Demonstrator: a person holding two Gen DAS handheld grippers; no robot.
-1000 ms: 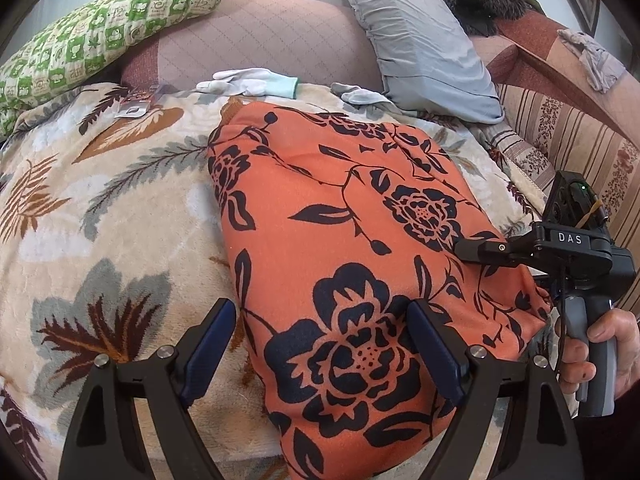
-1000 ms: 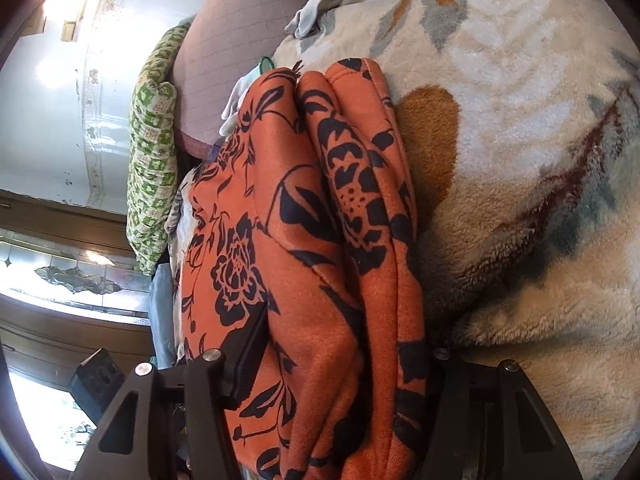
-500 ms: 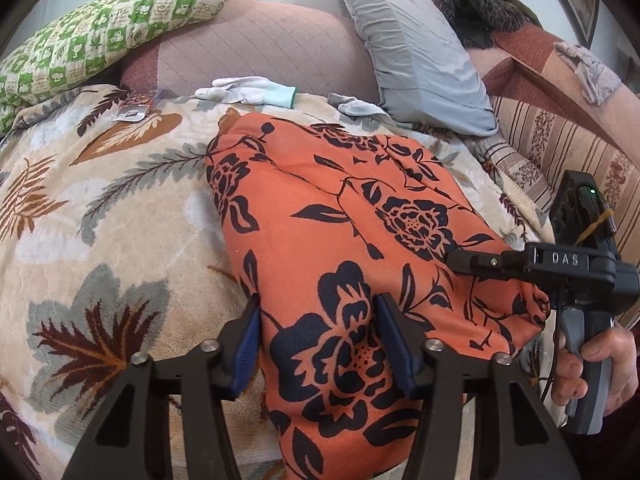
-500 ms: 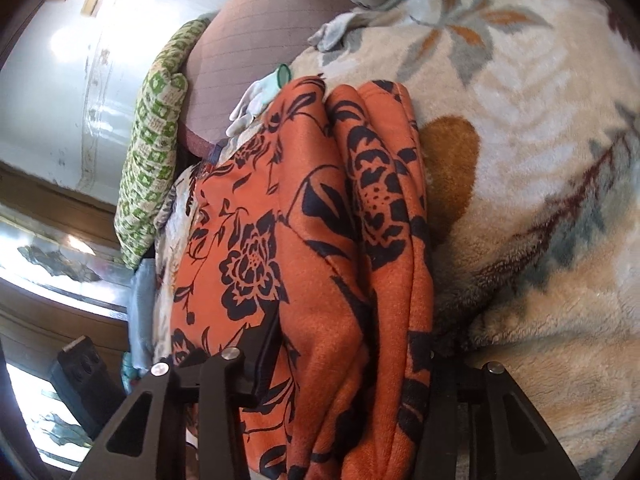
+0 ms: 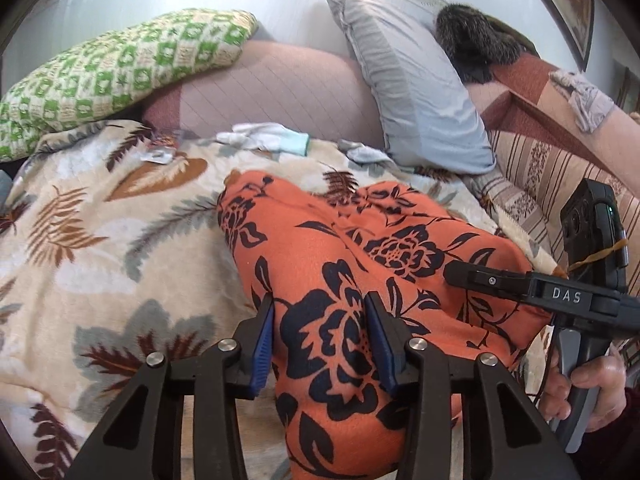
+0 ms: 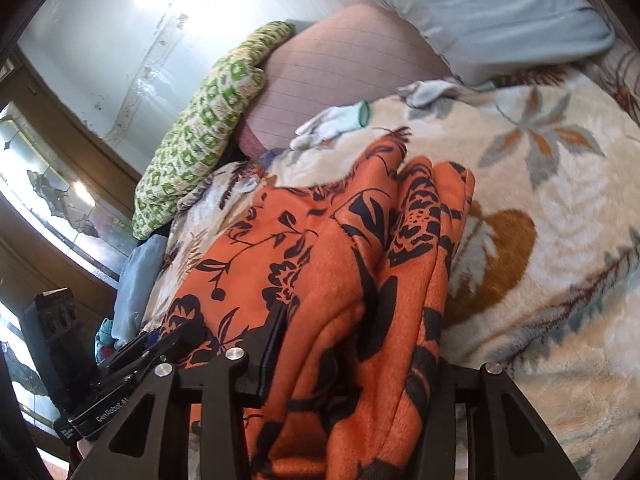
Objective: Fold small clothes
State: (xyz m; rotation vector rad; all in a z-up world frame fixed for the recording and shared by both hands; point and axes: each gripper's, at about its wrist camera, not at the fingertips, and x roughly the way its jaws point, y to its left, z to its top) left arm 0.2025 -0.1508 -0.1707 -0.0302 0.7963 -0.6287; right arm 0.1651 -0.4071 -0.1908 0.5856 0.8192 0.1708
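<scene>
An orange garment with black flowers (image 5: 360,264) lies folded on a leaf-print blanket (image 5: 100,240). My left gripper (image 5: 320,340) is shut on its near edge, blue pads pinching a fold of cloth. The other gripper shows at the right of this view, held in a hand, its fingers (image 5: 480,278) over the garment's right edge. In the right wrist view the garment (image 6: 320,280) is bunched and lifted. My right gripper (image 6: 356,360) is shut on a thick fold of it; the right finger is mostly hidden by cloth.
A green checked pillow (image 5: 112,68), a brown cushion (image 5: 280,92) and a grey pillow (image 5: 412,96) lie at the back. White gloves (image 5: 264,140) rest by the cushion. A striped sofa arm (image 5: 560,168) is on the right. A window (image 6: 48,200) is at the left.
My left gripper has closed from wide open onto the garment's near edge. Both grippers have lifted the near end, so the garment now bunches with a crease down its middle.
</scene>
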